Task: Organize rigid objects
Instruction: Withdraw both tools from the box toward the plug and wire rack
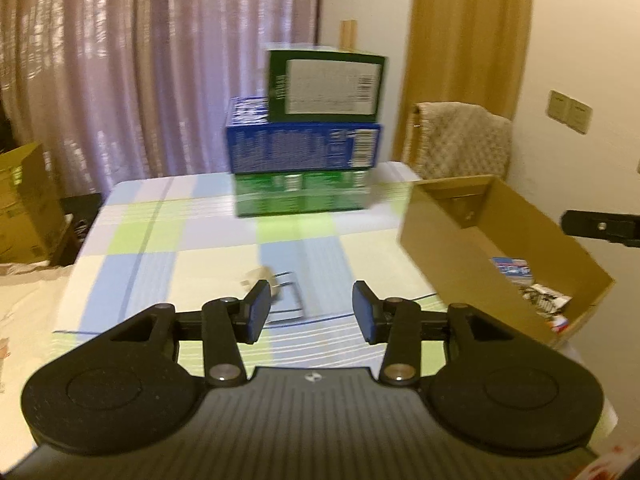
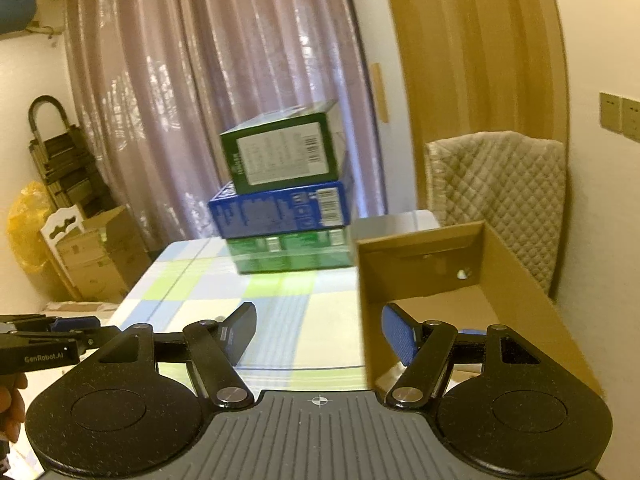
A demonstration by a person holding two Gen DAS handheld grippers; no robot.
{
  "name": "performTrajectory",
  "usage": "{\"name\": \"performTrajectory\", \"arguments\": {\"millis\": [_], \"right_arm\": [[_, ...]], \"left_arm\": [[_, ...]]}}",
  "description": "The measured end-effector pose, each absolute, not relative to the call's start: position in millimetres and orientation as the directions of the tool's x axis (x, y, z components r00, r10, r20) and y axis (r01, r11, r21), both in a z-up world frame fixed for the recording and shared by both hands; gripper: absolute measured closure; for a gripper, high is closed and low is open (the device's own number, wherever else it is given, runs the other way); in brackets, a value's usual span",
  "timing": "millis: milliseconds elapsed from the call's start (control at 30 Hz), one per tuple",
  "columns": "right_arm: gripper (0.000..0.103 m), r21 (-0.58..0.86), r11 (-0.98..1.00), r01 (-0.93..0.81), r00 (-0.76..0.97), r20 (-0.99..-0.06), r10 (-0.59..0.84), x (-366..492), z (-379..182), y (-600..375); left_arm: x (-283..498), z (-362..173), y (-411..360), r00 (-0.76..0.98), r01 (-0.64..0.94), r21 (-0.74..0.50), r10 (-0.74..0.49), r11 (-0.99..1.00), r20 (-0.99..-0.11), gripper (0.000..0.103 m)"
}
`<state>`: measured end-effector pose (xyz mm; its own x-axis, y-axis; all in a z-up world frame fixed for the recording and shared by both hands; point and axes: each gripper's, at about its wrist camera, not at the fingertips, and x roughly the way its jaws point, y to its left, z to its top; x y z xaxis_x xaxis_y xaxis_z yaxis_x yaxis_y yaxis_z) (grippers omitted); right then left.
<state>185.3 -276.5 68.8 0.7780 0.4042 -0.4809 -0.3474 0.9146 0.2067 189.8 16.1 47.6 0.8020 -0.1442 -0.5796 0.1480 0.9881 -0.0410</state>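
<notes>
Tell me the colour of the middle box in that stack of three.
The middle box is blue with a barcode label, clearest in the left wrist view.

Long curtains [image 2: 208, 92] are hanging behind a checked tablecloth [image 1: 200, 248] and quilted chair [image 2: 496, 196] in a home's room.

Three boxes stand stacked at the desk's far end: a dark green box [image 1: 326, 82] on a blue box [image 1: 304, 148] on a light green box [image 1: 302, 194]. An open cardboard box [image 1: 440, 236] holds small packets [image 1: 532, 288].
</notes>
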Motion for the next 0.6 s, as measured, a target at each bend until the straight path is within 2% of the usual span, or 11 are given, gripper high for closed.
{"name": "performTrajectory", "arguments": {"millis": [233,600], "right_arm": [[0.036,0.227,0.899,-0.375,0.744,-0.505,0.438,187,52,-247],[0.035,0.274,0.885,-0.376,0.696,-0.547,0.465,196,15,-207]], "left_arm": [[185,25,57,0.788,0.076,-0.034,-0.081,0.997,-0.610,0.063],[191,-12,81,0.768,0.027,-0.044,-0.049,0.999,-0.639,0.062]]}}
